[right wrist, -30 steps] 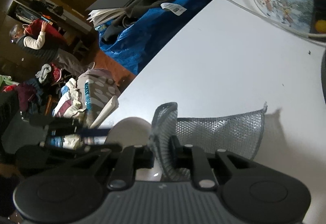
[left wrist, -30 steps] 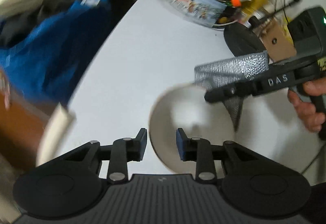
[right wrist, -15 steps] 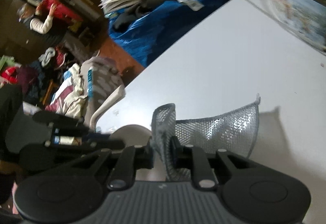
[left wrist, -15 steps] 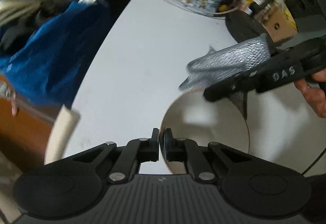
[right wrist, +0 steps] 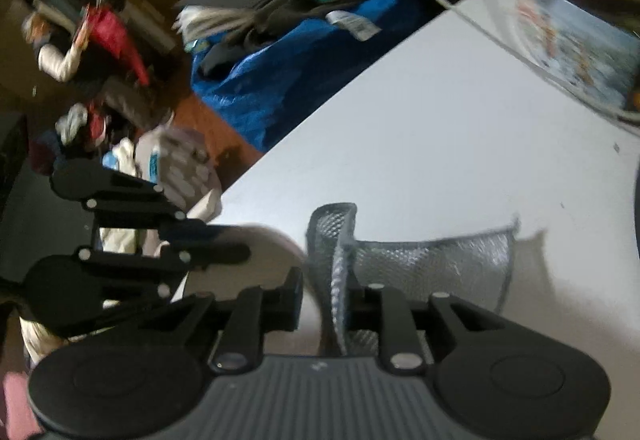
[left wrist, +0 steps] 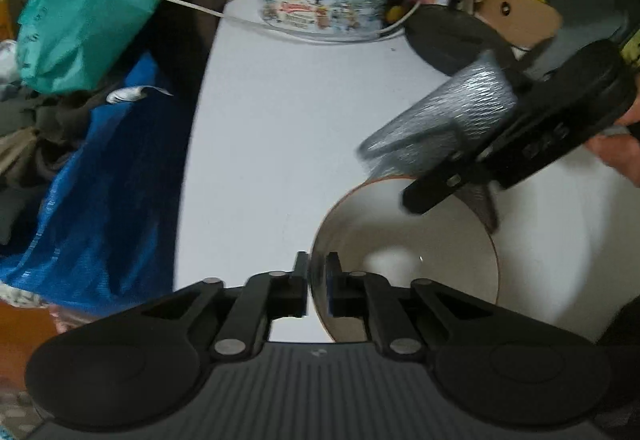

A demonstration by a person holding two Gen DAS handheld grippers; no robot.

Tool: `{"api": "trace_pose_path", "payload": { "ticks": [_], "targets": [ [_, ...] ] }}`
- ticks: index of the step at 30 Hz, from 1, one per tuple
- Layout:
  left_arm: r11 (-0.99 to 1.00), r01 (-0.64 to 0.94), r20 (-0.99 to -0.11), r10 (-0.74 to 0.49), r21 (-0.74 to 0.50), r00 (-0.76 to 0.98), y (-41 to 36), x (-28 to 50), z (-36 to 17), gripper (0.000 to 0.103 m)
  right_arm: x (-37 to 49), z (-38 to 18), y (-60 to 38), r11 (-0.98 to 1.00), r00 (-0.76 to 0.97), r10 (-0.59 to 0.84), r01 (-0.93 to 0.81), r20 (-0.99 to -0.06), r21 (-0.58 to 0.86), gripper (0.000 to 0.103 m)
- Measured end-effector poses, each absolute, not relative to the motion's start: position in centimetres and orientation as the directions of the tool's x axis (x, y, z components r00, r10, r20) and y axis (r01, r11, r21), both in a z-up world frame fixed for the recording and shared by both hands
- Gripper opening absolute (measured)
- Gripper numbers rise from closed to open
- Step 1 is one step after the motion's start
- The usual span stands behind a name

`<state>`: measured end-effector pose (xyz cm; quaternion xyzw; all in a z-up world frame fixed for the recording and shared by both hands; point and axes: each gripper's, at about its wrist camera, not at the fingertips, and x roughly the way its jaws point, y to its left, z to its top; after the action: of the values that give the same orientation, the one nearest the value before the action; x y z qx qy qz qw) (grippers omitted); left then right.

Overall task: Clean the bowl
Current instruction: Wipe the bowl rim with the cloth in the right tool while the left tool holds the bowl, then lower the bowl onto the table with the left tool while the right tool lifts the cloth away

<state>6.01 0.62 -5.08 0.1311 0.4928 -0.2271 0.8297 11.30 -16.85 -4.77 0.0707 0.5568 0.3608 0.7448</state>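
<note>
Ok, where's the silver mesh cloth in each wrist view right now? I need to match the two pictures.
Left wrist view: the silver mesh cloth is at right of centre, pinched in the right gripper above the bowl rim.
Right wrist view: the cloth is low centre, fanning right from between that gripper's fingers.
Shared landmark: the printed tin at the table's far edge.

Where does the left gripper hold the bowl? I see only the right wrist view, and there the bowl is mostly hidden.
Observer: The left gripper is shut on the near rim of the bowl, one finger inside, one outside.
Operator: Is something inside the bowl?
Observer: No food shows; the inside looks plain and pale.
Operator: What is above it?
Observer: The mesh scrubber hangs over the far rim; contact is too blurred to tell.
</note>
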Motion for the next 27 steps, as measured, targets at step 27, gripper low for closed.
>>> {"api": "trace_pose_path", "payload": {
  "ticks": [27],
  "targets": [
    [0.751,0.648,-0.919,-0.159,0.125,0.362,-7.8,2.0,-8.8,0.013,4.4,-4.9,-21.1,0.736,0.230,0.614,-0.513,-0.755,0.442,0.011]
  ]
}}
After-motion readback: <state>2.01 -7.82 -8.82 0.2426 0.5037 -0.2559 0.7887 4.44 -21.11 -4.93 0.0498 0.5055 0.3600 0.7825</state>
